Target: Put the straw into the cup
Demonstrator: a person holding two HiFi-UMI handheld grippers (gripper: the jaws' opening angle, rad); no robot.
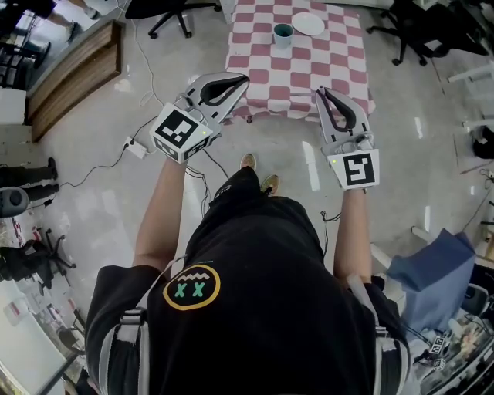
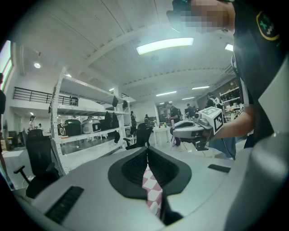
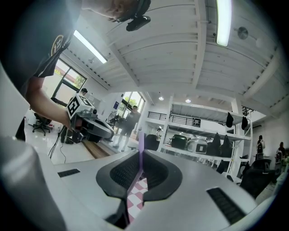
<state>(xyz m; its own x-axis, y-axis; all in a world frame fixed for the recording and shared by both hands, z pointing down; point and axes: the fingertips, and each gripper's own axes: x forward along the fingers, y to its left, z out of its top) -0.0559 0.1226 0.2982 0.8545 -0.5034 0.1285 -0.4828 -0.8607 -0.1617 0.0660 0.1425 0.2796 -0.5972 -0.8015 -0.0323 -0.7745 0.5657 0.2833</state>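
A teal cup [image 1: 282, 34] stands upright at the far end of a table under a red-and-white checked cloth [image 1: 297, 73]. My right gripper [image 1: 319, 92] is held in the air short of the table's near edge. In the right gripper view its jaws [image 3: 141, 151] are shut on a thin purple straw [image 3: 141, 143] that sticks out past the tips. The straw does not show in the head view. My left gripper [image 1: 244, 78] hangs level with it on the left, and its jaws [image 2: 147, 150] are shut with nothing between them. Both grippers are well short of the cup.
A white plate [image 1: 308, 24] lies right of the cup. Office chairs [image 1: 171, 11] stand on the far side of the table. A wooden bench [image 1: 73, 73] runs along the left, and cables with a white power block [image 1: 136, 146] cross the floor there. Shelves with appliances [image 2: 86, 126] stand behind.
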